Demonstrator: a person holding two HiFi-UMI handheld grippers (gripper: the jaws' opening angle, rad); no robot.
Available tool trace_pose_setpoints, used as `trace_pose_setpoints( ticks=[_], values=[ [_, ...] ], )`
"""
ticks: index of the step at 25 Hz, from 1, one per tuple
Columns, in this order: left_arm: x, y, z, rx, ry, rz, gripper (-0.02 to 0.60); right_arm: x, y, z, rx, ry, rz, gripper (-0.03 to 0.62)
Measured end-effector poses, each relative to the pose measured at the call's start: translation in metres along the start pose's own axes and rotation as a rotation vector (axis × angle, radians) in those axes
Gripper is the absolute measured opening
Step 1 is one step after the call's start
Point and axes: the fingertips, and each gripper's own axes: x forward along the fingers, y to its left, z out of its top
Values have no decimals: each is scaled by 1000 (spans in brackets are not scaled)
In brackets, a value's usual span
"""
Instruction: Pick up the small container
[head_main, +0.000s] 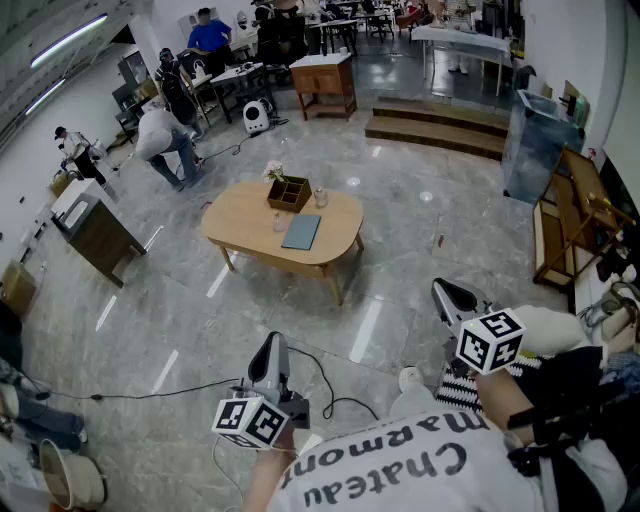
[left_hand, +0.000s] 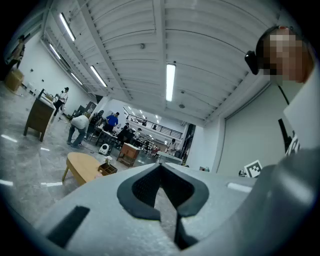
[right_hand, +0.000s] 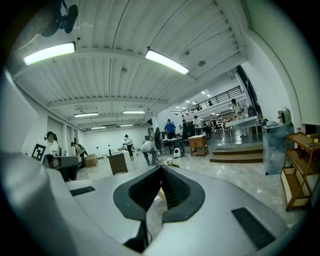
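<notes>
Both the left gripper (head_main: 270, 352) and right gripper (head_main: 447, 293) we carry pressed together and empty, since the table (head_main: 250, 225) lies well ahead of them, unreached.

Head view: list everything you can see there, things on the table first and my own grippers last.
table: one, light wood, oval, mid-floor
compartment box: one, dark wood, at the table's far edge
book: one, grey-blue, flat on the table
small clear containers: two, one right of the box, one left of the book
cabinet: one, brown, left of the table
steps: one set, brown, far right
cable: one, black, on the floor at lower left
left gripper: one, grey, shut, empty, bottom centre
right gripper: one, grey, shut, empty, bottom right
</notes>
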Motion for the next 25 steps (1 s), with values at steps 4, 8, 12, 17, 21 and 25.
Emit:
trace_pose_setpoints(
  ticks=[4,8,12,17,21,25],
  values=[
    [-3,4,-4,-9,7,11,14,3,2,-6,-8,21,4,14],
    [1,11,-10,-21,25,23,14,11,-1,-12,2,44,3,14],
    [15,23,-18,-31,47,21,14,28,-8,-19,12,72,2,14],
    [52,33,-23,-40,61,22,14,60,-34,-17,17,86,-10,14],
    [93,40,-21,-25,67,28,14,95,-67,-1,45,67,-20,14],
    [141,55,-8,-11,47,44,14,141,-102,29,50,24,-13,14]
  ],
)
